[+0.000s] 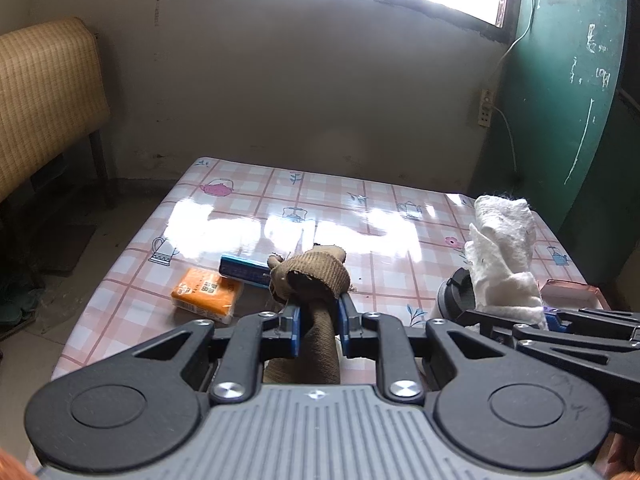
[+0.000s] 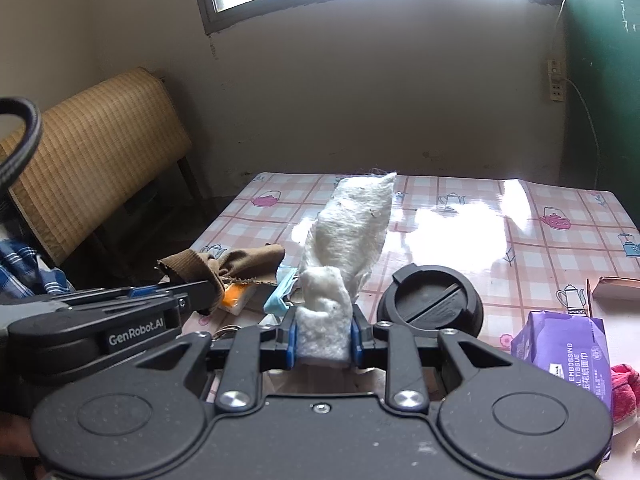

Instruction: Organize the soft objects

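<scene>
My left gripper (image 1: 319, 326) is shut on a brown ribbed cloth (image 1: 316, 276), bunched above the jaws and held over the near part of the table; it also shows in the right wrist view (image 2: 228, 264). My right gripper (image 2: 323, 340) is shut on a white fluffy cloth (image 2: 348, 232) that stands up from the jaws; it shows in the left wrist view (image 1: 504, 252) at the right. Both grippers are side by side above the pink checked tablecloth (image 1: 360, 208).
An orange tissue pack (image 1: 206, 290) and a blue flat pack (image 1: 244, 270) lie at the left. A black round lid (image 2: 430, 300), a purple tissue pack (image 2: 568, 356), a light blue mask (image 2: 280, 296) and a red soft thing (image 2: 624, 392) lie near my right gripper. A woven chair (image 2: 92, 160) stands left.
</scene>
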Tool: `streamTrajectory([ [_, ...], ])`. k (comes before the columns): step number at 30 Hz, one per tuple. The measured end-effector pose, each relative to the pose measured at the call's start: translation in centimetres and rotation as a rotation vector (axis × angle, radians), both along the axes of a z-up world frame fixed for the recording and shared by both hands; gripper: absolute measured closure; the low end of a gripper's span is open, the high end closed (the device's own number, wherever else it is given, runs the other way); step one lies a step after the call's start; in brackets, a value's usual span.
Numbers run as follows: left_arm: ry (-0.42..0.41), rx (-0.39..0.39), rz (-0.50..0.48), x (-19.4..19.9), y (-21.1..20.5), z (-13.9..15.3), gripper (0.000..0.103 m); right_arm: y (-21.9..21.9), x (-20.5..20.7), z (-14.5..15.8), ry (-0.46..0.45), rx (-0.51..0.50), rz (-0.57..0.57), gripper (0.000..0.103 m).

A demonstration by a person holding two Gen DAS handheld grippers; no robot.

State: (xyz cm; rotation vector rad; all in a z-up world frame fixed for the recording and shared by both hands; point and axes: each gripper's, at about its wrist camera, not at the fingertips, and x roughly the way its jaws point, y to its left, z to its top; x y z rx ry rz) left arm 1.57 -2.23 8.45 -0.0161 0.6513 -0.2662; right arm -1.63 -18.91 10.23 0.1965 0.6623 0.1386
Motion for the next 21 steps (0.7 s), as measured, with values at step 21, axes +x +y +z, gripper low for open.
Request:
streamTrajectory([
  [21,0.004,0.012,-0.064,0.0,-3.7,-0.2,0.082,-2.7,-0.7,0.0,-0.002,0.006,-0.067,0.072],
])
